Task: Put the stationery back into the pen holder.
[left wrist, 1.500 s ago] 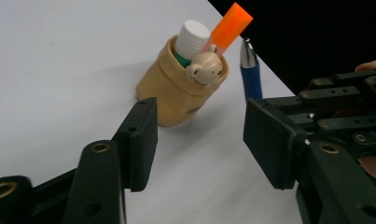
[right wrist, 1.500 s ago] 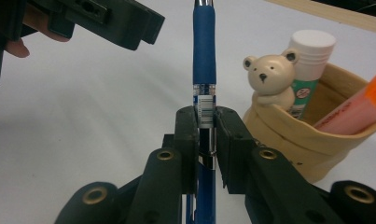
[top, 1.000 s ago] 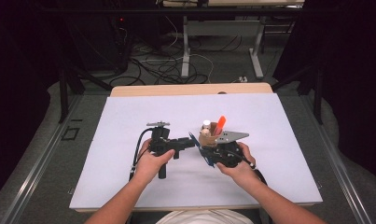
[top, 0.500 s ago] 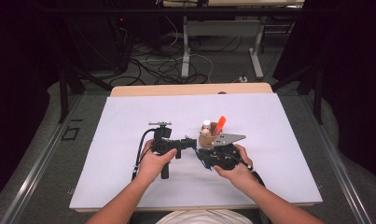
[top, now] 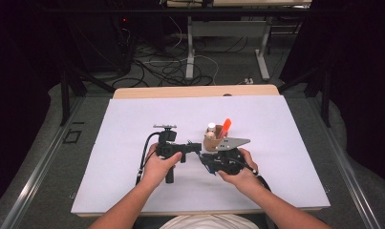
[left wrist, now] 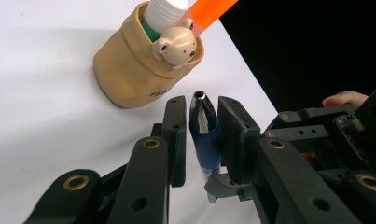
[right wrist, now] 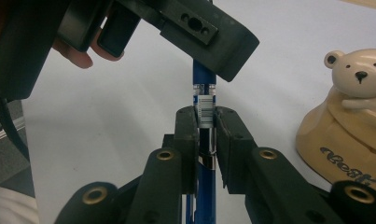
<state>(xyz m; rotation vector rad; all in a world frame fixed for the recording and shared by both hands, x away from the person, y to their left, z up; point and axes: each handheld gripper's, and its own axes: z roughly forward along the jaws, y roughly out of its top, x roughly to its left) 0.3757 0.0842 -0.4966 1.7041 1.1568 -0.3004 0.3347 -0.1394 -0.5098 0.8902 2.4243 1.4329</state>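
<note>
Here, nearest the person's side of the white table (top: pixel 133 191), two hands bring their tools together over one blue pen (right wrist: pixel 203 74). The right gripper (right wrist: pixel 205 135) has its jaws pressed flat against the pen's barrel, clamping it just below a small white label printed with a barcode; the print is too fine to read. The left gripper (left wrist: pixel 200 135) straddles the other end of the same pen, its jaws standing a little apart on either side of the dark blue grip, not visibly pressing it, and the pen's shiny metal tip pokes up between them. From above, the two black grippers meet nose to nose near the middle of the table, the left gripper's pistol handle wrapped by the left hand (top: pixel 157 164), the right hand (top: pixel 238 174) cupping the other.

Just beyond the pen stands a tan pen holder (left wrist: pixel 134 65), soft-looking and shaped like a sack with a rolled rim. A small cream bear figure (left wrist: pixel 176 46) peers over its edge. Dark script runs along its base, seemingly beginning "Best", though I cannot read it fully. Inside stand an orange marker (left wrist: pixel 209 11) and a white ribbed cap (left wrist: pixel 164 11) on something green.
</note>
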